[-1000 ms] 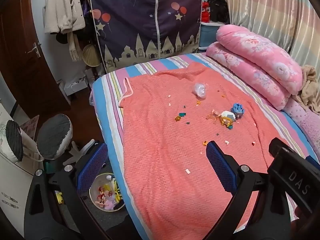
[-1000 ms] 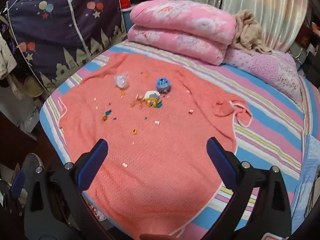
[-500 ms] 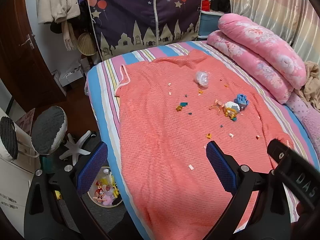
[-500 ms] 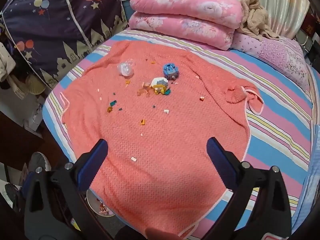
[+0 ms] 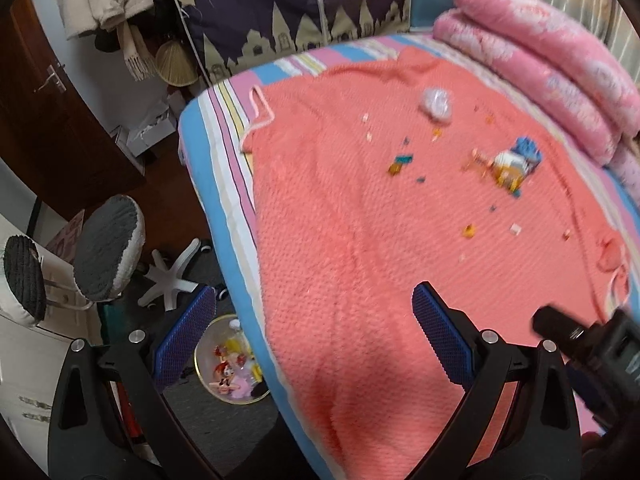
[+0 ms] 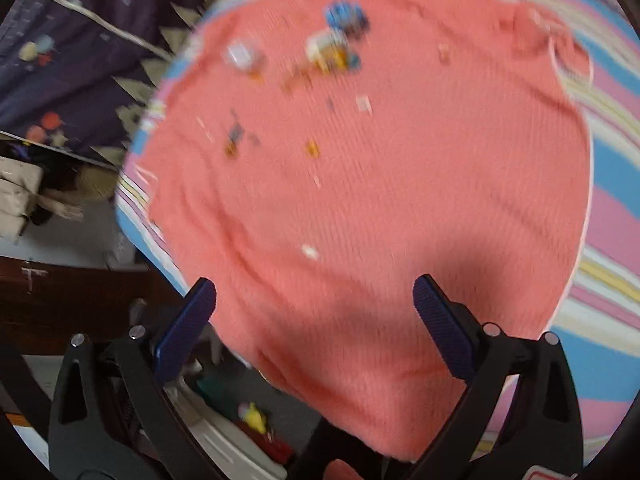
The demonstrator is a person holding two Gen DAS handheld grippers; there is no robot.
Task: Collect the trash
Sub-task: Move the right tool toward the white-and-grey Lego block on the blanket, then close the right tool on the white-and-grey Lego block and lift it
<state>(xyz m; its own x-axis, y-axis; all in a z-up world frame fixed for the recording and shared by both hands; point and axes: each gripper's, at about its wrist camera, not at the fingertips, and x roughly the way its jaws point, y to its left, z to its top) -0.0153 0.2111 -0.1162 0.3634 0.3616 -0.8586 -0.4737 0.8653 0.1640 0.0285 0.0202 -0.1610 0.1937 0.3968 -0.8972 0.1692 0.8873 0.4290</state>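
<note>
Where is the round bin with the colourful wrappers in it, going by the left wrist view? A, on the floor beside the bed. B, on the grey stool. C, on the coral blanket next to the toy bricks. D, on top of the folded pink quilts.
A: the round bin stands on the floor beside the bed, below the edge of the coral blanket and behind the left gripper, whose fingers are spread apart.

The right wrist view is motion-blurred: the small scraps (image 6: 312,148) near 12 o'clock on the coral blanket (image 6: 400,200) cannot be identified.
</note>
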